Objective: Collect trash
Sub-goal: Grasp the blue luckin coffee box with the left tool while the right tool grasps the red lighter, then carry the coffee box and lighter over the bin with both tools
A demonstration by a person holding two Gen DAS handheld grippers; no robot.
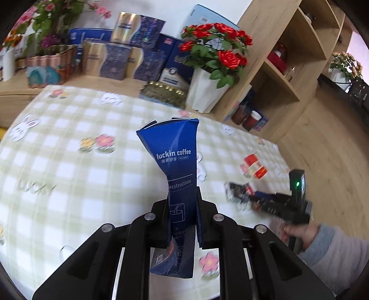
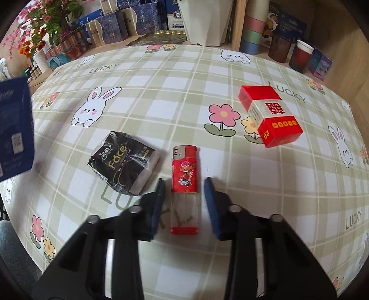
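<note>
My left gripper (image 1: 182, 196) is shut on a blue luckin coffee box (image 1: 173, 157), squashed at the grip, held above the checked tablecloth (image 1: 69, 143). The box also shows at the left edge of the right wrist view (image 2: 13, 129). My right gripper (image 2: 184, 182) is open, its jaws either side of a red lighter (image 2: 185, 182) lying on the cloth. A black tissue pack (image 2: 124, 161) lies left of the lighter. A red cigarette pack (image 2: 269, 115) lies farther right. The right gripper (image 1: 235, 191) appears blurred in the left wrist view.
Blue and gold boxes (image 1: 129, 53), a white pot of red roses (image 1: 207, 92) and pink flowers (image 1: 48, 20) stand along the table's back. A wooden shelf (image 1: 288, 69) with cups (image 2: 299, 55) and jars stands at the right.
</note>
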